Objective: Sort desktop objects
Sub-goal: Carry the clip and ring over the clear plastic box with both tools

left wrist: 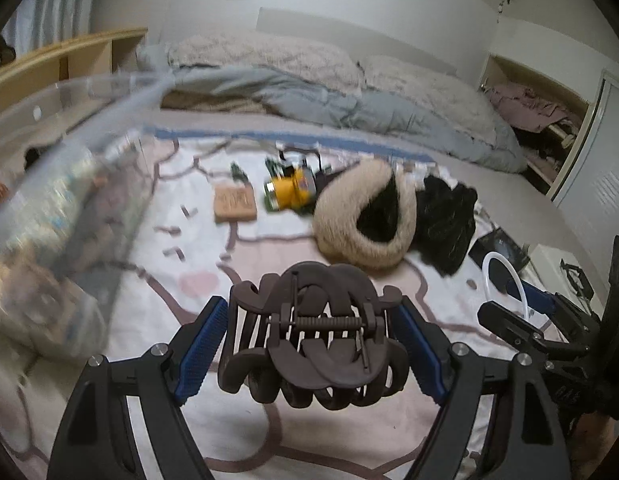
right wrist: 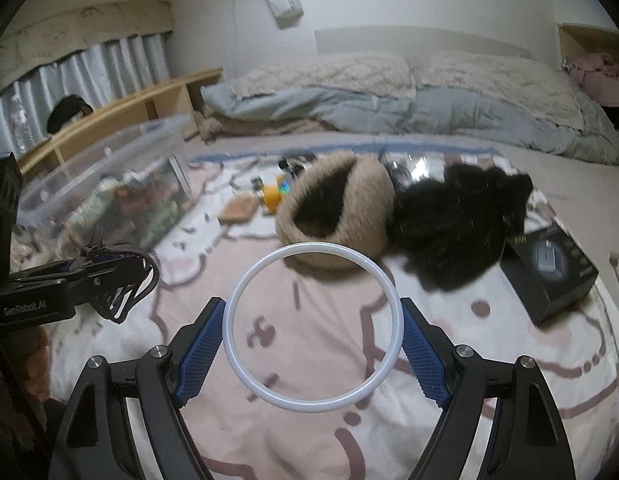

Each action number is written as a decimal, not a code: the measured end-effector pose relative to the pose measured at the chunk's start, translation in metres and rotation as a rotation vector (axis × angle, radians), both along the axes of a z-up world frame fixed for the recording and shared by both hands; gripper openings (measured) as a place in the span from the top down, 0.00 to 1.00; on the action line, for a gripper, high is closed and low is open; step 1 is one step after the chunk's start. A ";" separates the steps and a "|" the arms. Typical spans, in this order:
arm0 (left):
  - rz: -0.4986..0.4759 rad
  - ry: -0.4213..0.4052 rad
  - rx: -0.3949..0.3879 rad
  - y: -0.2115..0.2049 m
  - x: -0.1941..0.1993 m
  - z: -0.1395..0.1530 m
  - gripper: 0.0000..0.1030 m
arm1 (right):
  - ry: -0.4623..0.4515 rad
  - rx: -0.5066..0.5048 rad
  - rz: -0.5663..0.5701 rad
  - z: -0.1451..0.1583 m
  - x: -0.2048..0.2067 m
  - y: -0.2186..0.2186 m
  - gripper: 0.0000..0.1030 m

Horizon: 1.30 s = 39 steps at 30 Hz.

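Note:
A large dark brown hair claw clip (left wrist: 315, 336) is pressed between the blue pads of my left gripper (left wrist: 311, 336), held above the pink and white blanket (left wrist: 189, 280). A white ring (right wrist: 312, 327) is clamped by its two sides in my right gripper (right wrist: 312, 334), also lifted off the blanket. Each gripper shows in the other's view: the right gripper (left wrist: 521, 300) with its ring at the right edge, the left gripper (right wrist: 105, 276) with the clip at the left. A clear plastic bin (left wrist: 49, 208) holding several items stands at the left.
On the blanket (right wrist: 329, 360) lie a beige fur hat (left wrist: 365, 216), a black furry item (left wrist: 447, 220), a yellow bottle (left wrist: 291, 190), a small tan block (left wrist: 234, 203) and a black box (right wrist: 549, 272). Pillows and a grey quilt (left wrist: 349, 108) lie behind; wooden shelving (right wrist: 121, 108) runs along the left.

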<state>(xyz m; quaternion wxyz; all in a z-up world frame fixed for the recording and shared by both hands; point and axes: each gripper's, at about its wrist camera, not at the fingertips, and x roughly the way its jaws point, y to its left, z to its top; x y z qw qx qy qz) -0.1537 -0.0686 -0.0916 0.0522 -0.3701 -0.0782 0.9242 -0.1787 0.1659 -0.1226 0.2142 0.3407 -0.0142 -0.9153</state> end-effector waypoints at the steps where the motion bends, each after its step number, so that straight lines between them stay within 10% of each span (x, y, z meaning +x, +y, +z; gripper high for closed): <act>1: 0.002 0.009 -0.002 -0.003 0.001 0.005 0.19 | 0.010 -0.008 0.008 0.006 0.000 -0.002 0.18; 20: 0.297 0.126 -0.073 -0.168 0.003 0.114 0.19 | 0.142 -0.114 0.218 0.107 0.000 -0.095 0.18; 39: 0.521 -0.067 -0.118 -0.268 -0.033 0.069 0.16 | 0.086 -0.113 0.318 0.111 -0.008 -0.181 0.18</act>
